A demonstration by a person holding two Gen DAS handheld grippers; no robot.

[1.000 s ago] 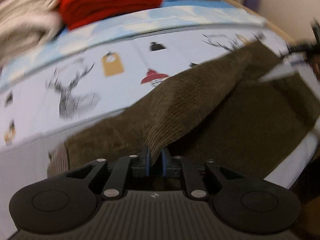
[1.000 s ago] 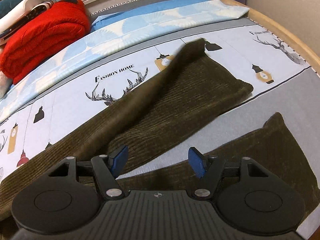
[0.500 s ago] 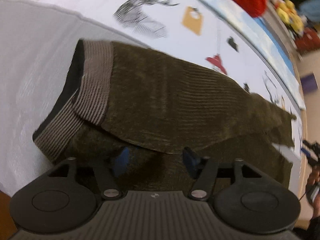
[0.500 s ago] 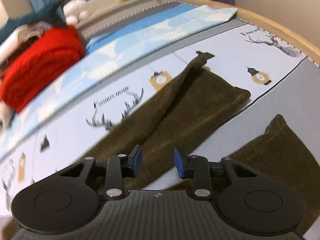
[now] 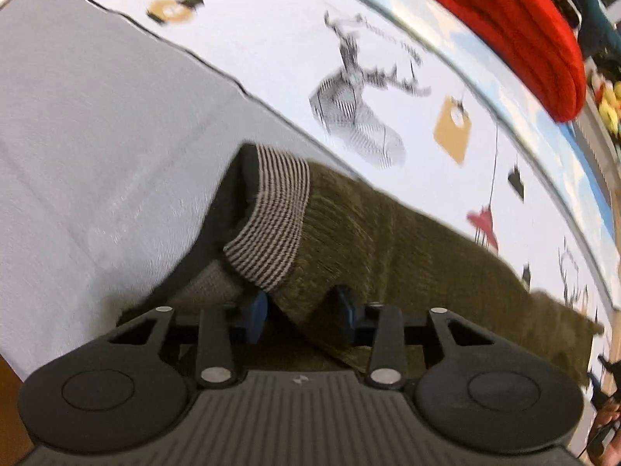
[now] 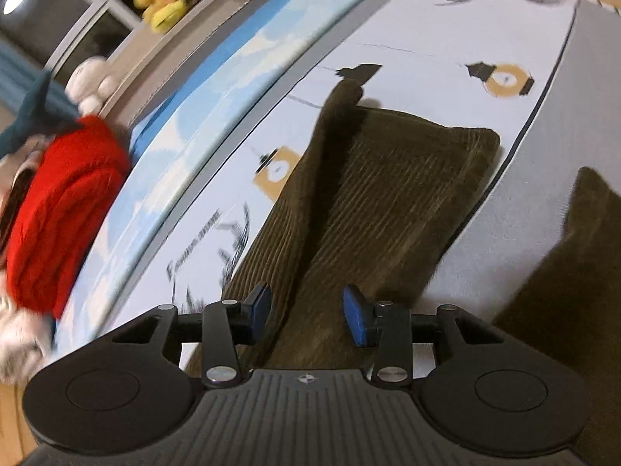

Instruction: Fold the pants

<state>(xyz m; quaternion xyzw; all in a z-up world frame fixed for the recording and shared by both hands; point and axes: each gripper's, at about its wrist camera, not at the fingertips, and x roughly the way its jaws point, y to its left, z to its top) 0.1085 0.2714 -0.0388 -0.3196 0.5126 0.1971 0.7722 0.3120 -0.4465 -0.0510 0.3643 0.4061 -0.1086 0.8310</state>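
Your left gripper (image 5: 300, 316) is sitting with fingers spread at the pants (image 5: 407, 256), olive corduroy lying on the printed bedsheet (image 5: 271, 58), striped waistband (image 5: 271, 217) flopped over. Your right gripper (image 6: 306, 310) is hovering spread over a leg, pinching nothing.

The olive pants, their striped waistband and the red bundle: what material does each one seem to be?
The pants look like corduroy: fine parallel ribs, matte olive pile. The waistband seems a ribbed knit, probably elastic, with thin dark and pale stripes. The red bundle looks like a thick, soft knit with chunky ridges; the blur leaves the fibre open.
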